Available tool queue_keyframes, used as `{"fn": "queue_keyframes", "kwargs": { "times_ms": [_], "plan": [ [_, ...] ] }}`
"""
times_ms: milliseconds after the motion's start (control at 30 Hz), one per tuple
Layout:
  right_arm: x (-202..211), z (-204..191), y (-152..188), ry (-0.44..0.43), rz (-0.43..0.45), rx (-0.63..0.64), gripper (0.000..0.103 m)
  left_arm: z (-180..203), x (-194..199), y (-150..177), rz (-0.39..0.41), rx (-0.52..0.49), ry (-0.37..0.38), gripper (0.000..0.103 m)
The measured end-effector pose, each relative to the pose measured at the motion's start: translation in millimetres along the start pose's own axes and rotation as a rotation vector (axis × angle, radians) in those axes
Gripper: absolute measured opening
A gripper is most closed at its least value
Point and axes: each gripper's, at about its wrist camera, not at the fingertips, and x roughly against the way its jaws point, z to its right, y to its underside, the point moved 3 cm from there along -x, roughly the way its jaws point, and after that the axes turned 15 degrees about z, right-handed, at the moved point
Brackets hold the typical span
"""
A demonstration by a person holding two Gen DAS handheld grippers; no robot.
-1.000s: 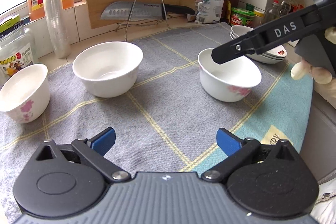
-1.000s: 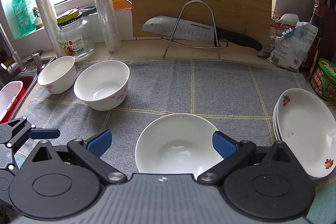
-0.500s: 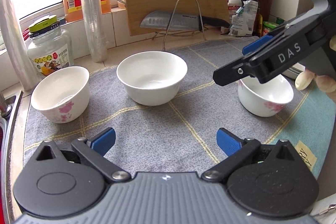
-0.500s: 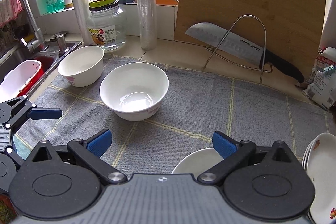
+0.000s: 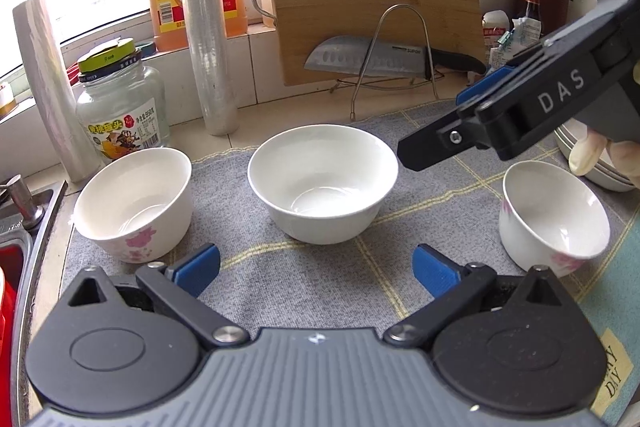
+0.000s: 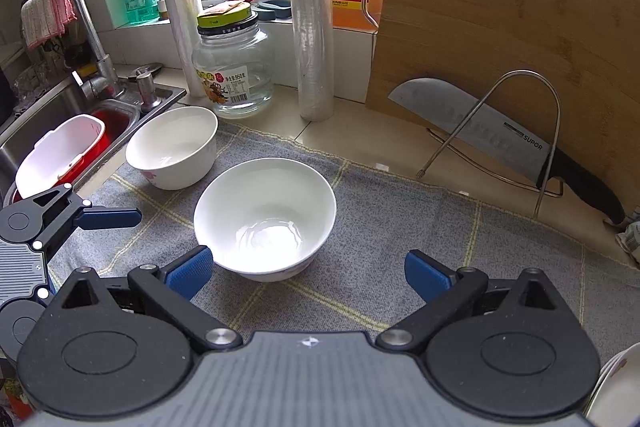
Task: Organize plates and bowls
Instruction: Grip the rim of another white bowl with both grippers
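White ceramic plain bowl (image 6: 265,217) sits mid grey checked cloth (image 6: 400,227); floral bowl (image 6: 172,147) beside it sinkward, another (image 5: 554,219) opposite, plates (image 5: 592,163) stacked beyond (nothing nested yet). My left gripper (image 5: 316,265) and right gripper (image 6: 308,269) gape, empty.

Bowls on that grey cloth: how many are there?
3. A floral bowl sits at the sink end, a plain white bowl in the middle, and another floral bowl near the stacked plates, which may hide more.
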Motion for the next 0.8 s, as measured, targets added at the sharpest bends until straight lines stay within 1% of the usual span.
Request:
{"fn": "queue_keyframes", "kwargs": {
  "times_ms": [267,467,667,800],
  "plan": [
    [-13.0,-0.1,-10.7,0.008,-0.016,0.022,0.103,-8.7,-20.0,-3.1,0.010,-0.039,0.004,0.102],
    [-29.5,-0.5,-12.9,-0.020,-0.035,0.016,0.103,-11.0,-37.4,-1.5,-0.006,-0.064,0.044,0.102],
    [-47.4,-2.6,-13.9,-0.063,-0.063,0.007,0.098,-12.1,-49.7,-2.9,-0.007,-0.048,0.084,0.102],
    [-57.7,0.1,-14.7,-0.086,-0.078,-0.014,0.091,-12.9,-53.5,-3.3,-0.009,-0.033,0.094,0.101]
  ]
}}
